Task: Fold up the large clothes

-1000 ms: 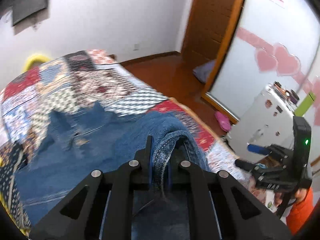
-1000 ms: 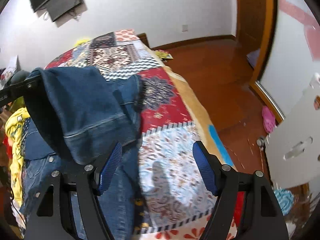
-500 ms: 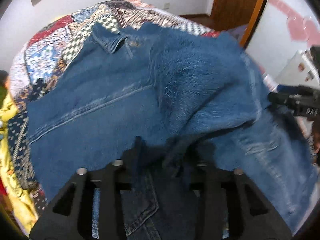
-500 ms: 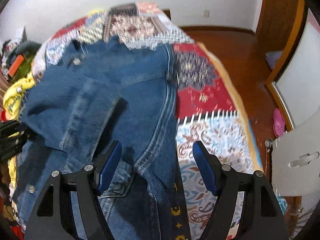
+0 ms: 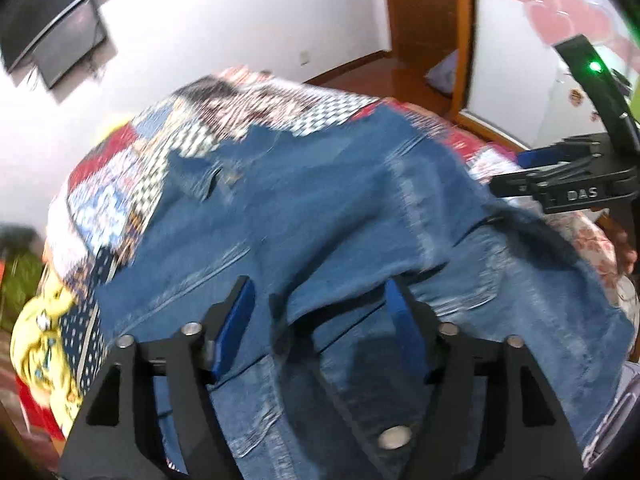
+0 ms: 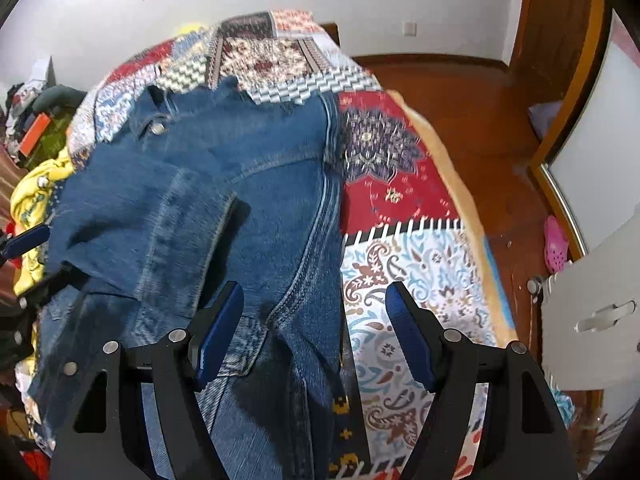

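A patchwork quilt (image 6: 404, 248) covers a bed and fills most of both views. On it lies a blue denim jacket (image 6: 260, 184), occupying the centre and left of the right wrist view and the centre of the left wrist view.

The change: a second ago the left tongs (image 5: 320, 312) were clamped on a thick fold of denim and carried it above the bed. Now their jaws are opening, blue pads spread apart, and the fabric lies loose between them without being pinched. The carried part, apparently a sleeve (image 6: 152, 224), now rests folded across the jacket's body in the left of the right wrist view. Judging by this, one sleeve fold has just been set down and released, with further folds remaining.

The jacket's long axis runs from the bottom of the right wrist view up toward the top. Its collar (image 6: 160, 116) and a metal button point to the upper left, toward the far end of the bed; the hem end lies near the cameras.

The right tongs (image 6: 316, 320) stand spread wide, holding nothing, over the jacket's right edge where denim meets quilt.
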### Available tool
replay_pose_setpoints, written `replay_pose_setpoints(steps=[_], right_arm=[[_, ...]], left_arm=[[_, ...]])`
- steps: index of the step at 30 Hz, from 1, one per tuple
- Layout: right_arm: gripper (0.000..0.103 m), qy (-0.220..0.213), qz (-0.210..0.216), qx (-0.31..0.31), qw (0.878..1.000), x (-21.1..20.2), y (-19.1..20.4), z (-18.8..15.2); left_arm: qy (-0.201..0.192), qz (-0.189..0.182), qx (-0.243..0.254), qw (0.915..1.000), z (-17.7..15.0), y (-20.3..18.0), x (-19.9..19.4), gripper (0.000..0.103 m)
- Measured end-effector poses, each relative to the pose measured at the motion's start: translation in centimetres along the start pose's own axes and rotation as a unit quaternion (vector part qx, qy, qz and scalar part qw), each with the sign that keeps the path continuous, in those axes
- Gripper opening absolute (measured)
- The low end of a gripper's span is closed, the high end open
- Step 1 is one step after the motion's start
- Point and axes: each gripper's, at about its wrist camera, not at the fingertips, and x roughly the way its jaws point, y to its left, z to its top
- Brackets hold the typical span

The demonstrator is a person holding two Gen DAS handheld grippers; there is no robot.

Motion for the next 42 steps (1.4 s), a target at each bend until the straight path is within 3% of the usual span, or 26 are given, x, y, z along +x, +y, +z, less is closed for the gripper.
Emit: replay_pose_setpoints(steps=[4,11,12,15,17,20,23,29,34,38,42], right_arm=[[0.07,-0.015,0.003,0.003,1.0,-1.1,-0.2,0.0],[0.07,-0.001,0.001,0.001,1.0,0.2,-0.5,-0.3],[0.07,0.001,0.0,0.001,1.0,0.2,-0.6,-0.4],[0.07,0.011,-0.003,0.001,1.0,1.0,-0.8,-0.5],[0.07,0.017,-0.005,0.002,1.0,1.7,-0.9,-0.5],[0.07,0.022,0.001,0.005,1.0,2.2,-1.1,-0.4],[0.071,0.028,0.005,0.009,1.0,2.8,-1.1,-0.1],[0.071,0.035,-0.006,0.003,0.999,3.0,-0.5,-0.1],[0.071,0.028,-0.009,-0.011,1.0,2.3,0.5,0.4],[0.071,0.02,-0.007,-0.016,1.0,2.0,1.4,1.0],[0.071,0.041,-0.011,-0.029,0.999,3.5,2.4,1.0]], left_arm=[[0.003,0.002,0.056,0.9984,1.0,-2.7,1.3,0.077],[0.062,0.031,0.132,0.9888,0.7,-4.8,7.2,0.077],[0.06,0.03,0.134,0.9887,0.8,-4.9,7.7,0.075],[0.05,0.012,0.131,0.99,1.2,-5.2,8.2,0.057],[0.044,-0.019,0.107,0.9931,1.7,-5.0,7.9,0.041],[0.03,-0.056,0.058,0.9963,2.9,-4.2,7.4,0.025],[0.006,-0.083,-0.01,0.9965,4.1,-2.0,6.0,0.018],[-0.055,-0.092,-0.134,0.9852,4.9,5.4,1.3,0.015],[-0.089,-0.065,-0.184,0.9766,2.5,11.0,-2.8,0.013],[-0.087,-0.047,-0.218,0.9709,-0.8,14.0,-4.2,0.013],[-0.056,-0.03,-0.255,0.9649,-4.7,16.1,-3.4,0.013]])
